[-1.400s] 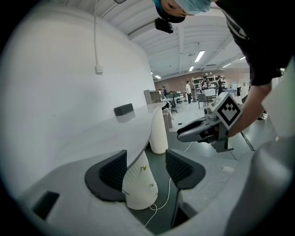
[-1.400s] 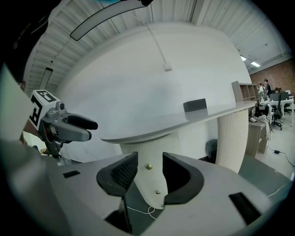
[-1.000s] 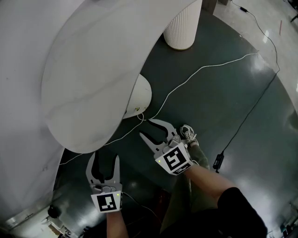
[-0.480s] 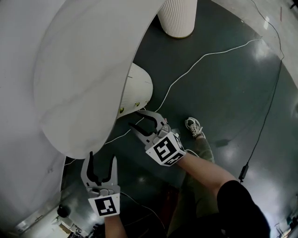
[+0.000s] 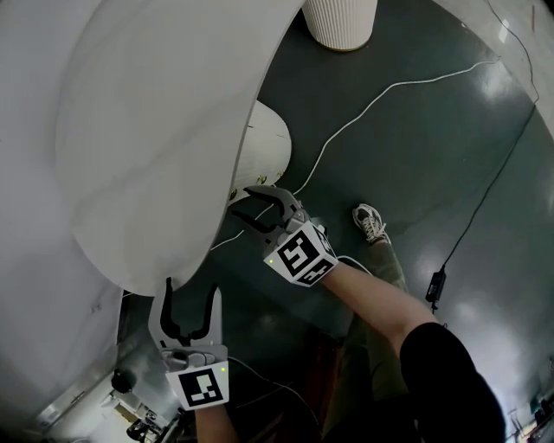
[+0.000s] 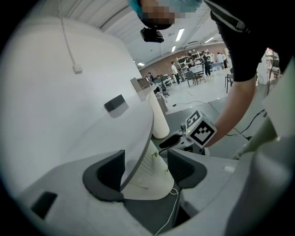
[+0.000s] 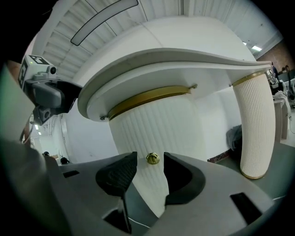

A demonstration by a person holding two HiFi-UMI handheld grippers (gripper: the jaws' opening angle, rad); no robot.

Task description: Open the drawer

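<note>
The right gripper has swung away from the floor beside the shoe and in under the desk's edge, up to the ribbed drawer; its jaws have just been opening, with the brass knob now between their tips, untouched; the left gripper's jaws have been opening too, the desk's edge showing between them.

The dark glossy floor carries 1 white cable running away from under the fingers of the right gripper, 1 black cable's adapter box well to their right, and 1 ribbed white column far beyond them.
</note>
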